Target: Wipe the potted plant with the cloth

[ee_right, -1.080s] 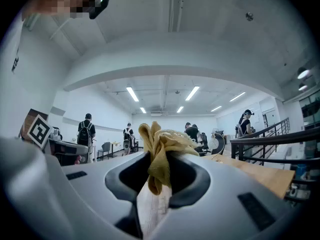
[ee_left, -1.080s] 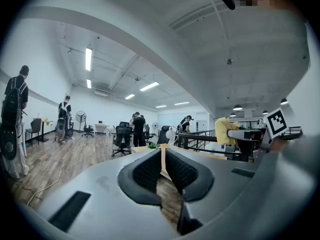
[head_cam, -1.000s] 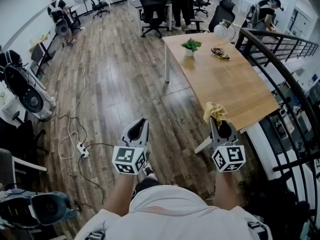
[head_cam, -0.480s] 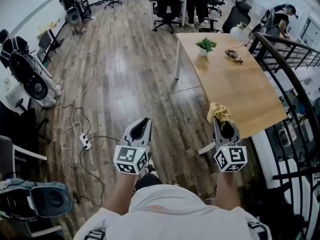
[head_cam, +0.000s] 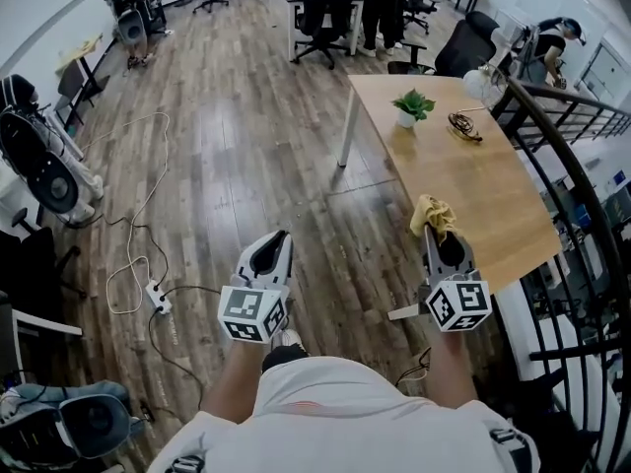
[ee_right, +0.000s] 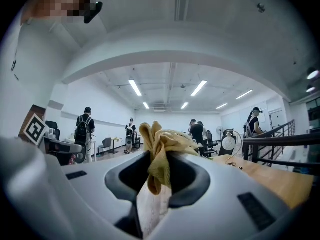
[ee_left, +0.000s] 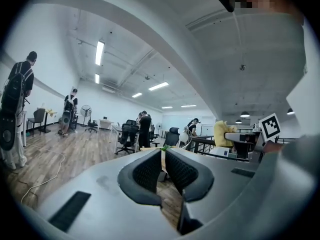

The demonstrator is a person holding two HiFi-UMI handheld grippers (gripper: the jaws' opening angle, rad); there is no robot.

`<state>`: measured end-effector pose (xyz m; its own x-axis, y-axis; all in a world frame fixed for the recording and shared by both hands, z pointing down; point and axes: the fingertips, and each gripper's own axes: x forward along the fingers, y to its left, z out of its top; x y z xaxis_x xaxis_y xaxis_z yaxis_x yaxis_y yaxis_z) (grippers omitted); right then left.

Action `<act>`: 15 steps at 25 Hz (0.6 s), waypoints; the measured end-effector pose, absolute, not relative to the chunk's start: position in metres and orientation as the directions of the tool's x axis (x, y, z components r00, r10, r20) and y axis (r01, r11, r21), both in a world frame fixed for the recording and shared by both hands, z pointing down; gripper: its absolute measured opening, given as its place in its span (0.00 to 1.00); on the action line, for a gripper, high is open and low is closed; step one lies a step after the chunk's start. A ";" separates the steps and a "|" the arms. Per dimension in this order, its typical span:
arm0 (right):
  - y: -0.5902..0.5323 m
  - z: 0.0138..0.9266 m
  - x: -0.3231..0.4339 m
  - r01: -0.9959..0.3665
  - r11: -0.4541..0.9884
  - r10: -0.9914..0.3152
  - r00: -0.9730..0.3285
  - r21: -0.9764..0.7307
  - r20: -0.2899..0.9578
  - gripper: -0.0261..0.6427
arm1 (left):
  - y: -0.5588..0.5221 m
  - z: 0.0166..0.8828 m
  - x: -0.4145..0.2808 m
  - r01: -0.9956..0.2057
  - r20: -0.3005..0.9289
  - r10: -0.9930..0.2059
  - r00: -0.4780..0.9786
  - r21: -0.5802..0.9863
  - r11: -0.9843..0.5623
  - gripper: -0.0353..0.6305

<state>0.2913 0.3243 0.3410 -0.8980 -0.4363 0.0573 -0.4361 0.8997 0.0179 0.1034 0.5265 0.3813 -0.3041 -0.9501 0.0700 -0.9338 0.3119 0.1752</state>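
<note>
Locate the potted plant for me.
The potted plant stands in the head view's upper right, on the far end of the wooden table, near its left edge, with a coiled cable just to its right.

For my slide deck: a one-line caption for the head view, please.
Right gripper holds a yellow cloth by the table with the plant; left gripper shut, empty.

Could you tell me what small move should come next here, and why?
Probably step forward along the table to bring the plant within reach: the right gripper is shut on the cloth, while the plant stands near the table's far end, well ahead of it.
</note>
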 end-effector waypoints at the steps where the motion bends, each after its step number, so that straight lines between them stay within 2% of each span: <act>1: 0.324 0.340 0.279 -0.442 0.897 -0.442 -0.895 0.018 0.059 0.26 | 0.525 0.382 0.090 -0.936 0.073 -0.954 -0.292 0.182 0.301 0.10; 8: 0.317 0.342 0.210 -0.459 0.889 -0.457 -0.886 -0.001 0.072 0.26 | 0.504 0.386 0.033 -0.957 0.089 -0.976 -0.201 0.195 0.215 0.10; 15: 0.267 0.347 0.175 -0.496 0.868 -0.494 -0.865 -0.003 0.083 0.26 | 0.448 0.384 -0.013 -0.964 0.087 -0.983 -0.159 0.203 0.174 0.10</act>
<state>0.1748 0.2671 0.3468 -0.8653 -0.4943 0.0834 -0.4962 0.8682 -0.0032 -0.0134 0.4476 0.3845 -0.1594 -0.9833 0.0873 -0.9636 0.1742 0.2029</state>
